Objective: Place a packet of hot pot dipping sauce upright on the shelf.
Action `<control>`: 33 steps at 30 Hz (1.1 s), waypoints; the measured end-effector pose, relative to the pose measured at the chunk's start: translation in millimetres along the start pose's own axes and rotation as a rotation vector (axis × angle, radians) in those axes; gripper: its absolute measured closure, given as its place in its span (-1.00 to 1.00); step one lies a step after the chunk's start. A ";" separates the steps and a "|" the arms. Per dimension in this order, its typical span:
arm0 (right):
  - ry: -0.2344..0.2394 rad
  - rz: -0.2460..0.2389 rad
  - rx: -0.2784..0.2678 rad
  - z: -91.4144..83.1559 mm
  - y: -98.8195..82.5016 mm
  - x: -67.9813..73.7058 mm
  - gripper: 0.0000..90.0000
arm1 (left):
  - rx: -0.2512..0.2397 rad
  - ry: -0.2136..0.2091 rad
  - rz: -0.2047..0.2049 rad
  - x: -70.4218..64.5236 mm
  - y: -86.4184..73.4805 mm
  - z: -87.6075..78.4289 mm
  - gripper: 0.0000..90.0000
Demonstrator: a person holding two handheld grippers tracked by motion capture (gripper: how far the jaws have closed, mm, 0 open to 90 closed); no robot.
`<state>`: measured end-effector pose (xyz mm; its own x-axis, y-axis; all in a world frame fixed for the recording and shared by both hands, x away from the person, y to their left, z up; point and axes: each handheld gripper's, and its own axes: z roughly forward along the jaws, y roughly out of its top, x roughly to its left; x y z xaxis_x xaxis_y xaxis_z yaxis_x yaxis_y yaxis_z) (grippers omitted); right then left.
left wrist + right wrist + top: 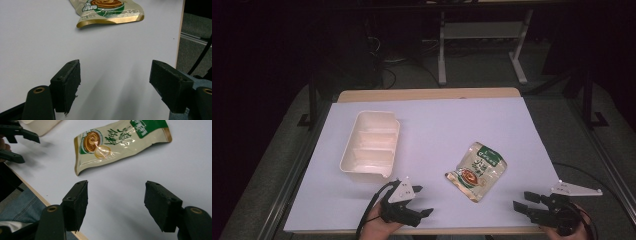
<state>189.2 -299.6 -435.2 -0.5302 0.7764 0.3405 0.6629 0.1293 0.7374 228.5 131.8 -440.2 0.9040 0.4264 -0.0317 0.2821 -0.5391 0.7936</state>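
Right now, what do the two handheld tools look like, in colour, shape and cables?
Both are black. The left tool carries a pale grey three-cornered plate on top and trails a black cable. The right tool has a similar plate. Each ends in two blocky black jaws with flat pads, and a brass-coloured ring sits near each jaw's base.

- Table (pixel 532 130): tray (pixel 371 145) sits left of centre, long side running front to back, three compartments in a row along it.
- Pouch (pixel 477 170) lies flat on the table, right of the tray and nearer the person, well apart from it, tilted so its near end points at the front edge.
- Left gripper (pixel 419 200) at the front edge, just in front of the tray's near right corner, left of the pouch, not touching either.
- Right gripper (pixel 521 201) at the front edge, right of the pouch, apart from it.
- Pouch lies between the two grippers, slightly behind both.
- Left gripper view: pouch ahead of the jaws, nothing between them.
- Right gripper view: pouch ahead, left gripper beyond at far left.
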 end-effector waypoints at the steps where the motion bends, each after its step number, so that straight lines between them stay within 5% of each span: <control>1: 0.000 -0.005 0.000 0.2 0.4 1.2 -0.23 | -0.002 -0.001 -0.002 0.5 1.9 0.8 -0.46; 10: -0.029 -0.042 0.018 0.9 -0.2 -1.1 -0.23 | -0.004 -0.011 0.012 10.7 31.9 15.4 -0.34; 19: -0.044 -0.050 0.010 -0.4 0.4 -2.5 -0.23 | 0.030 0.006 0.036 20.1 79.2 61.9 -0.01; 24: -0.048 -0.051 0.011 0.0 0.3 -5.4 -0.23 | 0.072 -0.001 0.047 22.5 87.9 80.1 0.27; 27: -0.053 -0.043 0.013 3.3 3.0 -9.1 -0.23 | 0.104 -0.019 0.007 26.3 90.6 92.6 0.36; 33: -0.055 -0.044 -0.004 4.7 11.1 -12.1 -0.23 | 0.173 0.049 0.068 24.5 91.3 101.7 0.60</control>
<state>205.5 -304.7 -433.9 -0.5291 0.8026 0.2755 0.6377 0.1619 0.7531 309.1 19.2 -430.3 0.9073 0.4172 0.0518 0.2755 -0.6831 0.6763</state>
